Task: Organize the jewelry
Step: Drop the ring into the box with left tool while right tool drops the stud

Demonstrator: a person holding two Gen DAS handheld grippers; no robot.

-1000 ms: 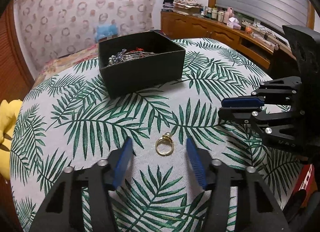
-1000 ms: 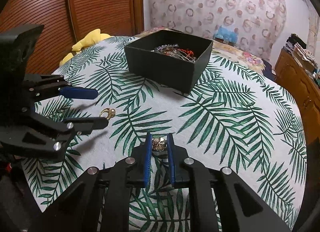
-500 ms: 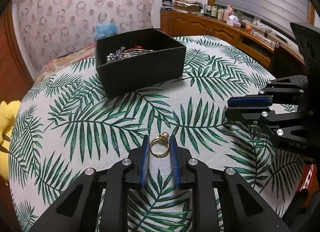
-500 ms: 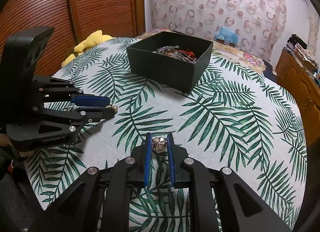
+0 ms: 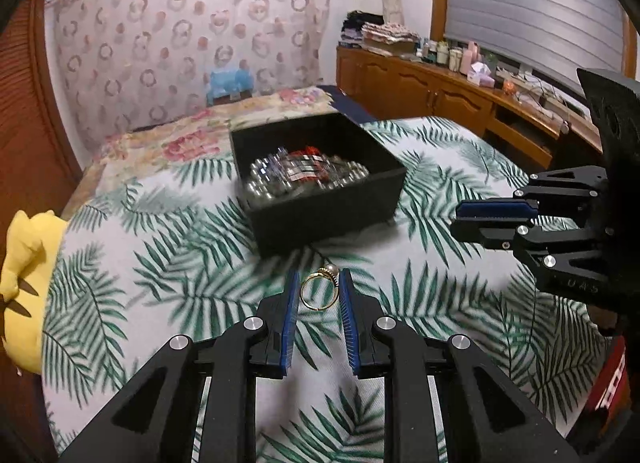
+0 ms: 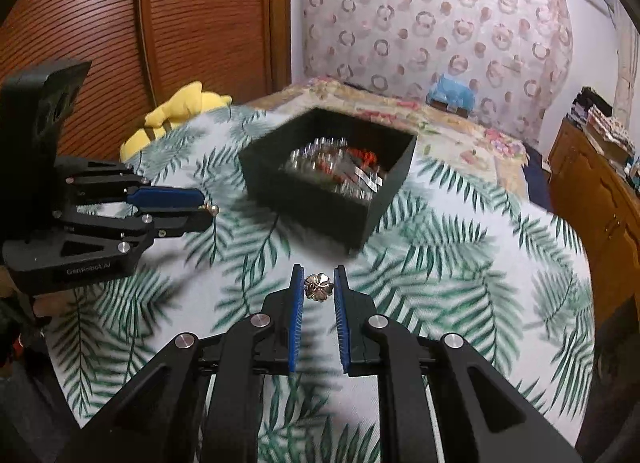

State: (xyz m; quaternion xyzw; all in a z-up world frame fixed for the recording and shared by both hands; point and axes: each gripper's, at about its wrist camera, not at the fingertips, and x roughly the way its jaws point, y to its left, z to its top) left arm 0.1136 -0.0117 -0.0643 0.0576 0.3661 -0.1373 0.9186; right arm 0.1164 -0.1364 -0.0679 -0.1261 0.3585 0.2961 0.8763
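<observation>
My left gripper [image 5: 319, 289] is shut on a gold ring with a pearl [image 5: 320, 290] and holds it above the leaf-print cloth [image 5: 160, 263]. My right gripper [image 6: 318, 287] is shut on a small flower-shaped gold piece [image 6: 318, 286], also lifted. The black jewelry box [image 5: 320, 199], open and holding several beads and pieces, stands just beyond both grippers; it also shows in the right wrist view [image 6: 332, 179]. The left gripper [image 6: 206, 209] appears at the left of the right wrist view, the right gripper [image 5: 460, 221] at the right of the left wrist view.
A yellow plush toy [image 5: 24, 271] lies at the table's left edge. A floral bedspread [image 5: 192, 139] lies behind the box. A wooden sideboard [image 5: 460, 99] with bottles runs along the right wall. Wooden slatted doors [image 6: 180, 23] stand on the left.
My left gripper closed on the pearl ring and lifted it. Both grippers rose and moved toward the black box, each carrying its piece.
</observation>
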